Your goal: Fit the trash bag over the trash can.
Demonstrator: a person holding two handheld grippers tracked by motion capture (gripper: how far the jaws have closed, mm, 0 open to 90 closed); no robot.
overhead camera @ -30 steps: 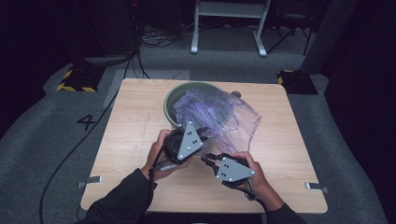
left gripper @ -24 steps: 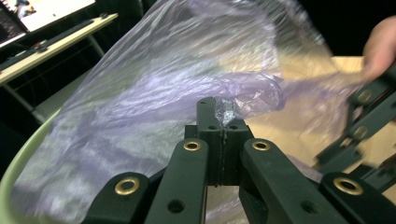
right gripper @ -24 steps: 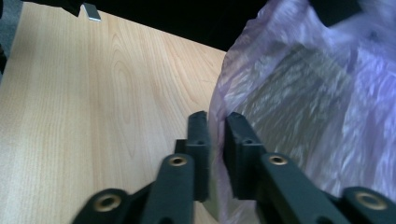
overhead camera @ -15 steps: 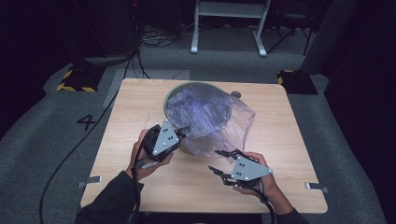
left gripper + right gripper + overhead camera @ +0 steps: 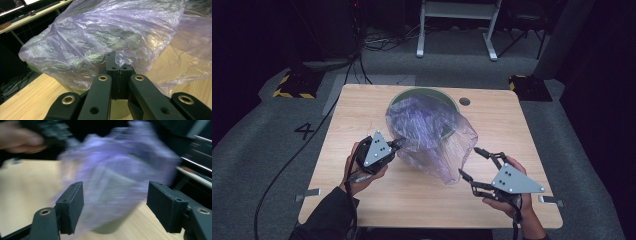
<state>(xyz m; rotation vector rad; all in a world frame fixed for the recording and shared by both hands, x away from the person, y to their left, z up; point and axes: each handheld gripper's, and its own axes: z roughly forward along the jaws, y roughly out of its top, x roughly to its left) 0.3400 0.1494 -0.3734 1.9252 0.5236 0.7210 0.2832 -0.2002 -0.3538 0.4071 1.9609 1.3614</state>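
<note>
I see a wooden table [image 5: 362,200] on grey carpet. A green bin [image 5: 424,93] stands at the table's far edge, with a purple plastic bag [image 5: 427,132] draped over it. Left of the bin, my left gripper [image 5: 398,145] pinches the bag's edge, jaws fully closed. Right of the bin, my right gripper [image 5: 473,164] has just been opening; its jaws stand wide, nothing between them.

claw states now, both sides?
Left claw: closed, pinching the edge of the purple plastic bag.
Right claw: open, holding nothing; its jaws have just been opening, apart from the bag.
</note>
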